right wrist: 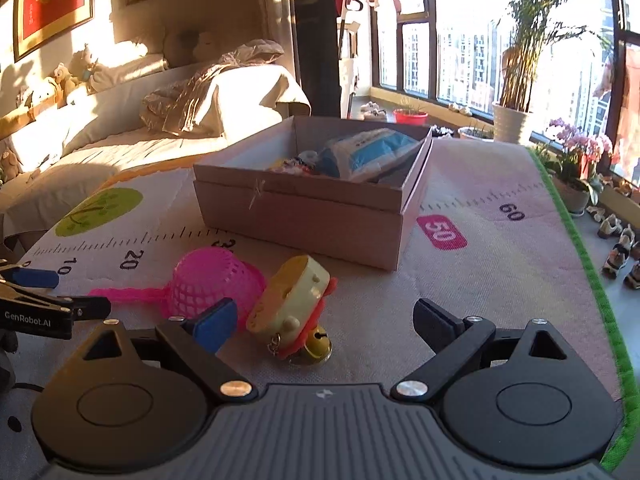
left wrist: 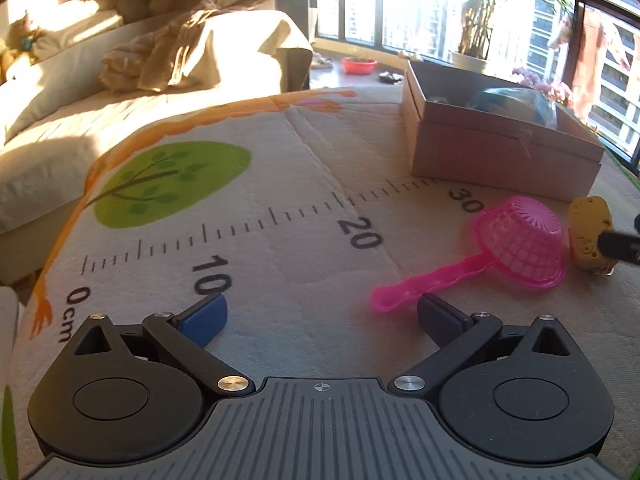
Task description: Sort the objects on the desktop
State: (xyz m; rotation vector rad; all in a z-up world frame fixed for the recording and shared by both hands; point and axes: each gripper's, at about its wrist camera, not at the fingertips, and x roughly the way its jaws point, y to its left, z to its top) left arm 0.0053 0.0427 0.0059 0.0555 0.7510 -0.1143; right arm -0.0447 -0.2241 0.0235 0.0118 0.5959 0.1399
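Right wrist view, pink strainer (right wrist: 216, 284) inverted, handle pointing left; both grippers' jaws wide, empty

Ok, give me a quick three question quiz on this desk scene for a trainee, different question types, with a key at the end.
1. True or false: the pink strainer lies inside the box.
2. Which lies nearer the right gripper? A) the yellow toy B) the blue packet in the box
3. Fill in: both the left gripper and the right gripper are ____ and hold nothing.

Key: 1 false, it lies on the mat in front of the box; 2 A; 3 open.
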